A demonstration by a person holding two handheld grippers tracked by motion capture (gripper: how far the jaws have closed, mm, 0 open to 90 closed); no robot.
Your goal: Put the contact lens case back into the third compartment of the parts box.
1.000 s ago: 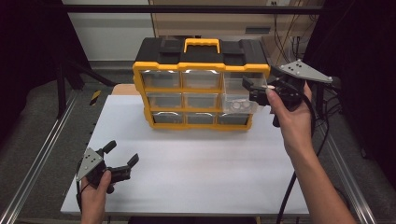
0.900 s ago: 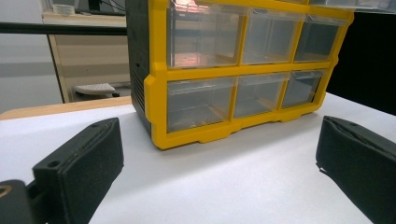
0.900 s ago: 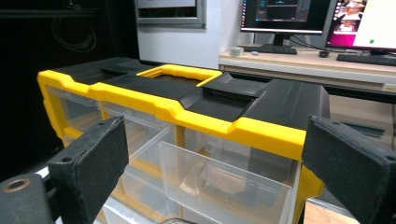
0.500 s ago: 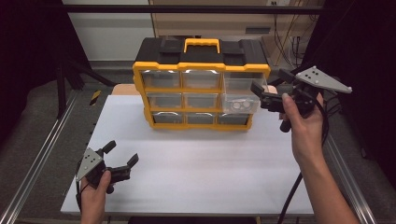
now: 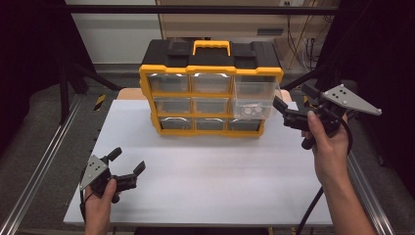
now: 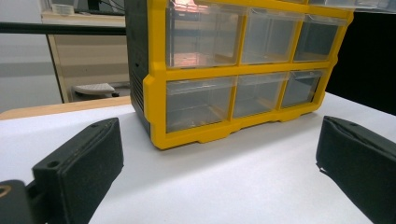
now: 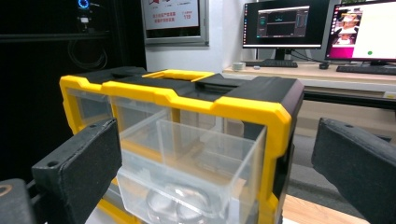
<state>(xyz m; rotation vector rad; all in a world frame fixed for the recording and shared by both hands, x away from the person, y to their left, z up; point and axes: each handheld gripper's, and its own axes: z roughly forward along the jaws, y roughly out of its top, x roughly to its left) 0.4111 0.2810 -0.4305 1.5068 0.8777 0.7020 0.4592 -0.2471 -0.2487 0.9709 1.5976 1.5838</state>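
Drawer (image 5: 257,98) at the top right of the yellow organizer (image 5: 210,93) stands pulled out, clear, with small round pieces inside; the organizer sits at the back of the white tabletop (image 5: 220,171). To work it well, keep the right gripper (image 5: 288,112) square to its front. Both grippers' fingers are spread, empty. Since a second ago, the right gripper has backed off rightward; the left gripper (image 5: 128,169) hasn't moved.

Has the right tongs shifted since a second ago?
Yes. The right tongs has backed off rightward from the yellow organizer, leaving its top-right drawer pulled out; jaws open.
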